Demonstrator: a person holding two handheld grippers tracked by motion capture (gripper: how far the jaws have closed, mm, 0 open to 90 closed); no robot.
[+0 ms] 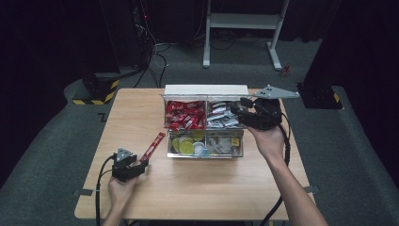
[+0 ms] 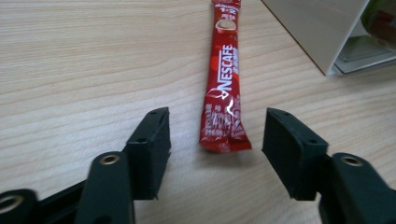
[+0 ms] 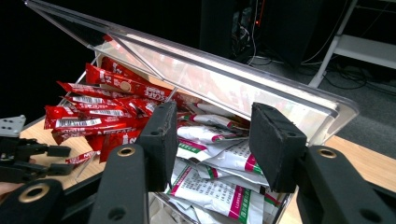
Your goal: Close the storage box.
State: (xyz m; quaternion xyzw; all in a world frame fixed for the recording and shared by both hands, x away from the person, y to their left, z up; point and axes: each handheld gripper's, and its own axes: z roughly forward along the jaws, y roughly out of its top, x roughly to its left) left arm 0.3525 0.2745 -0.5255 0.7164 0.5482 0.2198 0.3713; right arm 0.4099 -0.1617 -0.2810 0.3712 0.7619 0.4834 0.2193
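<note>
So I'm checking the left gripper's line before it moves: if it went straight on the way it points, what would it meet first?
Most likely the red Nescafe coffee stick lying flat on the wooden table. The left gripper has its jaws open, with the stick's near end between them, apparently untouched, though depth is hard to judge.

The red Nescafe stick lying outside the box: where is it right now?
In the high view, the red Nescafe stick lies flat on the table, left of the clear organizer box, its near end between the open left gripper's jaws.
</note>
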